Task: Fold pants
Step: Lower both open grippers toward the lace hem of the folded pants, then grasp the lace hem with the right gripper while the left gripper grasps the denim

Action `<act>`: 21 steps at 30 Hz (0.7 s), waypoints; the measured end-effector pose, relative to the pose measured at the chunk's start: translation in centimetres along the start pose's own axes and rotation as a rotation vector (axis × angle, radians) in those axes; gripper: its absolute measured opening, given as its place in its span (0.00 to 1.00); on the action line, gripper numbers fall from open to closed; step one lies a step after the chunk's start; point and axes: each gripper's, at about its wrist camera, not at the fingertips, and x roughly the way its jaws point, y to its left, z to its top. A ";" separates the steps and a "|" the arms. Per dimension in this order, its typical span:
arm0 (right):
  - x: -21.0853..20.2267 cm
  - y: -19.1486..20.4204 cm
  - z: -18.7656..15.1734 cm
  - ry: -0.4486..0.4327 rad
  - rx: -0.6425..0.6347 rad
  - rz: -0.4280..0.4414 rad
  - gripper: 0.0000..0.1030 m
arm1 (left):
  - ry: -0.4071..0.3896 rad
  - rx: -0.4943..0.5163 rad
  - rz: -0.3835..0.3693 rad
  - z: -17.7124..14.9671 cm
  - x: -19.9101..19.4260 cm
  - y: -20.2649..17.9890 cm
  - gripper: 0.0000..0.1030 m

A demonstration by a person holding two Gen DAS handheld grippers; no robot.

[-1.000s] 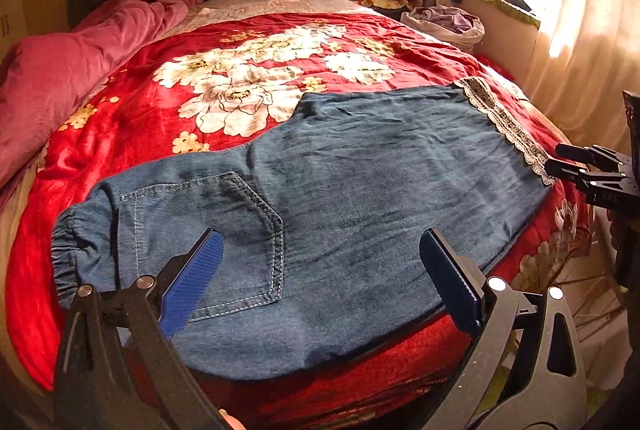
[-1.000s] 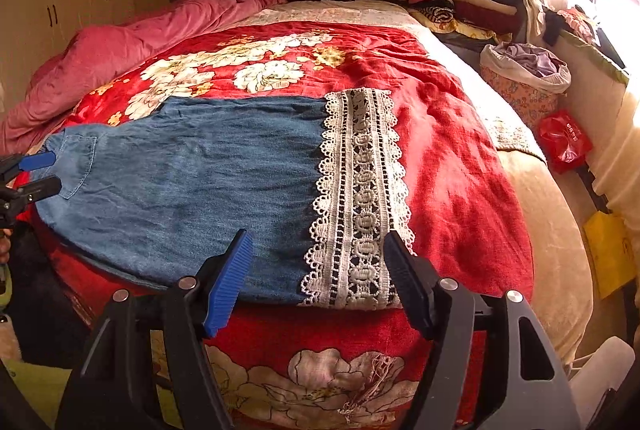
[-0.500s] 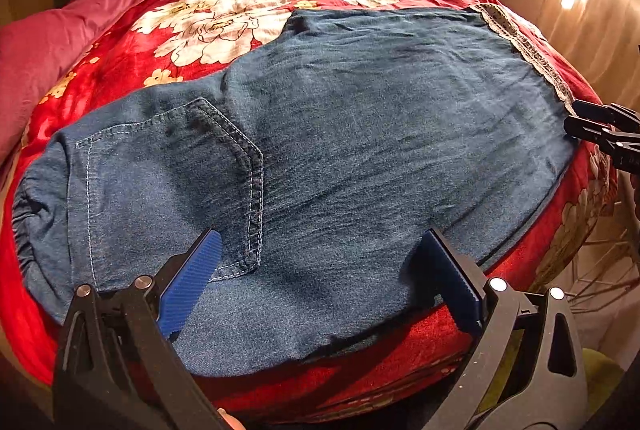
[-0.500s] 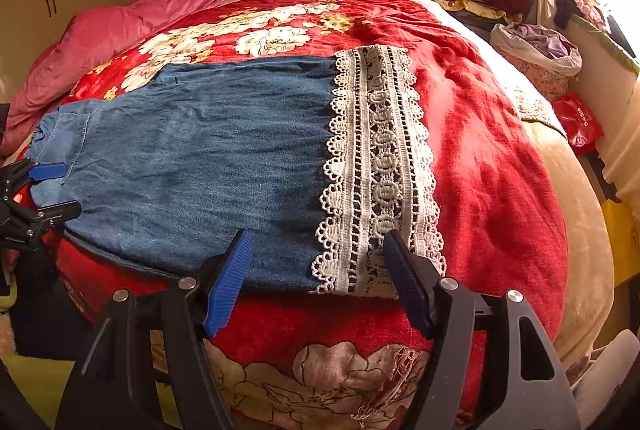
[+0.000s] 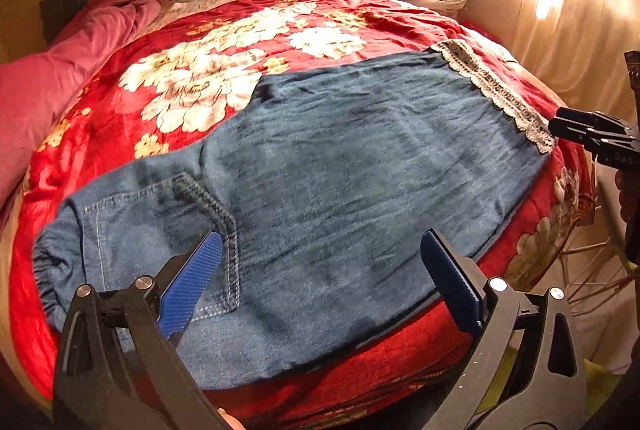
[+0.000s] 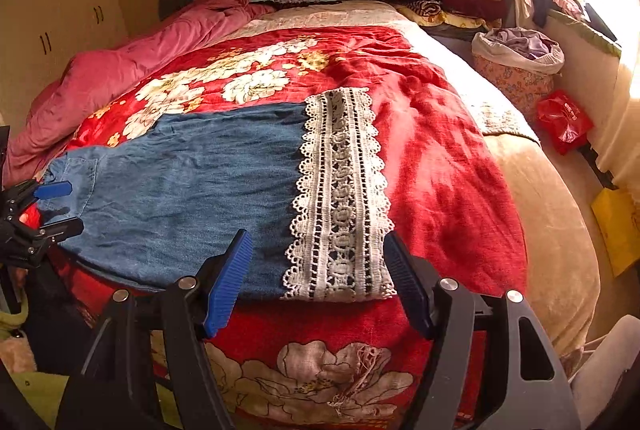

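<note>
I see the bed (image 6: pixel 500 190) filling both views, its red floral blanket (image 5: pixel 248 42) spread under the denim pants (image 5: pixel 340 170), which lie flat across the near edge with the elastic waist to my left and the white lace cuff (image 6: pixel 340 190) to my right. The pants look already doubled leg on leg, so I judge the next fold is lengthwise, cuff toward waist or the reverse. My left gripper (image 5: pixel 320 278) hangs over the back pocket (image 5: pixel 168 242) with its jaws spread wide and nothing between them; my right gripper (image 6: pixel 316 278) hangs over the lace end, equally spread and empty. Neither pad touches cloth that I can confirm. The risks as I read them: the plush blanket could get pinched along with the denim, dragging the bedding up with the fold; a grab on the open lace alone could stretch or snag it; and catching only the top layer would split the two legs apart. The near hem sits right at the mattress edge, so a careless tug could slide the pants off. I cannot see whether a second leg truly lies beneath, the lower hem runs behind my grippers, and the left view is slightly smeared.
</note>
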 end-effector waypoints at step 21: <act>2.4 -2.6 -1.0 0.052 0.192 0.085 0.65 | 0.023 0.101 -0.192 13.1 9.3 -5.9 0.91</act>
